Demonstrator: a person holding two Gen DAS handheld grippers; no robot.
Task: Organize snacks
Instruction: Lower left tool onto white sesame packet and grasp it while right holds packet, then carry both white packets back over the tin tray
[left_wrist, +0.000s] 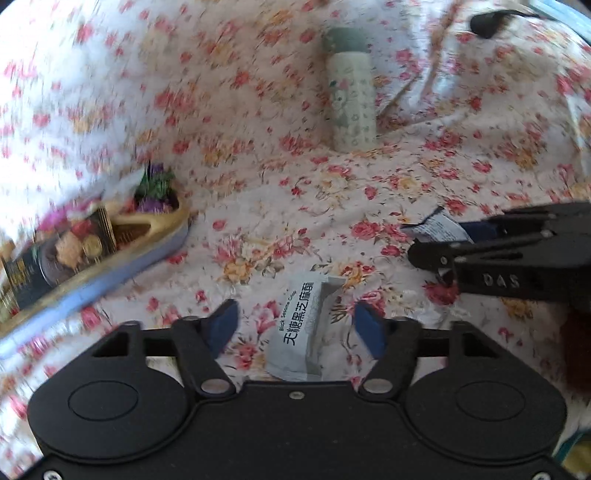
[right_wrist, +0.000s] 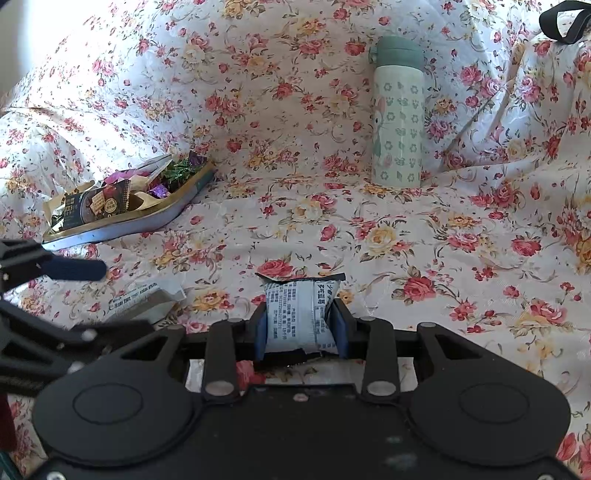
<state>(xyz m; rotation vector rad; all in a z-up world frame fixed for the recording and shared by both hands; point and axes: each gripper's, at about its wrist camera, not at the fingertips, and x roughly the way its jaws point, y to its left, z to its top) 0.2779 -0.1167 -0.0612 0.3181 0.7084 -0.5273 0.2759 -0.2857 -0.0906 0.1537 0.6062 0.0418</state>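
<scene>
- The left wrist view is blurred by motion, mostly on its left side, so the tray (left_wrist: 147, 240) and the wrappers in it are smeared there.
- In the right wrist view the tray (right_wrist: 155, 221) is sharp: it lies on the floral cloth (right_wrist: 443, 240) at the left, tilted, with several wrapped snacks (right_wrist: 110, 199) inside. The single wrappers are too small to read.
- The near end of the gray packet (left_wrist: 299, 332) is hidden behind the body of the left gripper (left_wrist: 297, 325).
- The left gripper is spread wide. Its blue pads (left_wrist: 223, 325) stand on both sides of the gray packet and do not touch it. The packet lies flat on the cloth.
- The right gripper (right_wrist: 301, 325) pinches a white packet (right_wrist: 299, 314) between its pads. The packet's lower edge is covered by the gripper frame.
- In the left wrist view the right gripper (left_wrist: 436, 240) comes in from the right edge, pointing left, with the white packet (left_wrist: 436, 225) sticking out at its tip.
- A bottle (right_wrist: 397, 114) with a green lid stands upright behind, well apart from both packets.
- A black strap (right_wrist: 565, 20) is cut off at the top right corner.
</scene>
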